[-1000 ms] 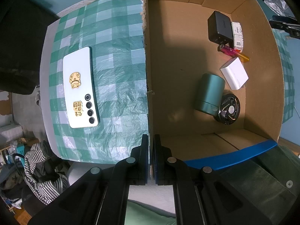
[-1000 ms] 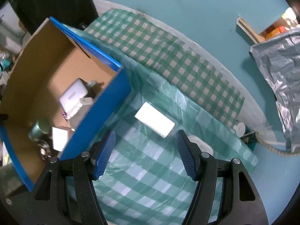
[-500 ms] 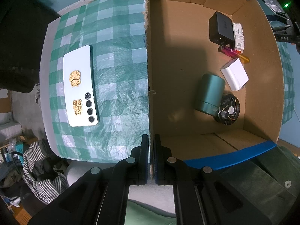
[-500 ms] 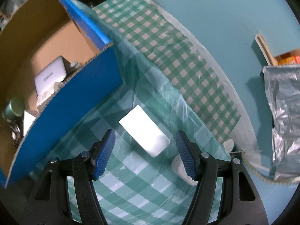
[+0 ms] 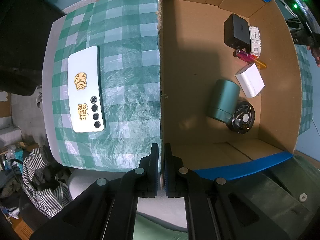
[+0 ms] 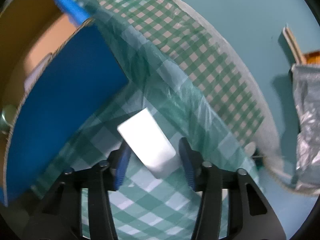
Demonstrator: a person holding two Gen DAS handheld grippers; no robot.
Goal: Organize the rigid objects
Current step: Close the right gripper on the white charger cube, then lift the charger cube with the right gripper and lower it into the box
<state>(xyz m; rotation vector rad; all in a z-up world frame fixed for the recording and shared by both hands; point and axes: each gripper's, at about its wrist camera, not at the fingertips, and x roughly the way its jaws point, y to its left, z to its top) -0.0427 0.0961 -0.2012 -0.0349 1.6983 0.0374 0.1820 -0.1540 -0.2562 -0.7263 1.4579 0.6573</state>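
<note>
My left gripper (image 5: 162, 168) is shut on the near wall of a cardboard box (image 5: 161, 64) with blue outer sides. Inside the box lie a black charger (image 5: 237, 31), a white adapter (image 5: 250, 80), a green cylinder (image 5: 225, 99), a black round disc (image 5: 243, 118) and a pink and orange lighter (image 5: 250, 58). A white phone (image 5: 85, 89) lies face down on the checked cloth to the box's left. My right gripper (image 6: 155, 163) is open, its fingers on either side of a white rectangular block (image 6: 147, 142) lying on the cloth beside the box's blue wall (image 6: 66, 104).
The table has a green checked cloth (image 6: 180, 46) under clear plastic. A small white object (image 6: 250, 147) sits near the table's edge right of the block. Crumpled silver foil (image 6: 308, 120) hangs at the far right. Striped fabric (image 5: 40, 180) lies below the table's left edge.
My right gripper has moved down and forward towards the white block, which now lies between its fingers. The left gripper and the box have stayed put.
</note>
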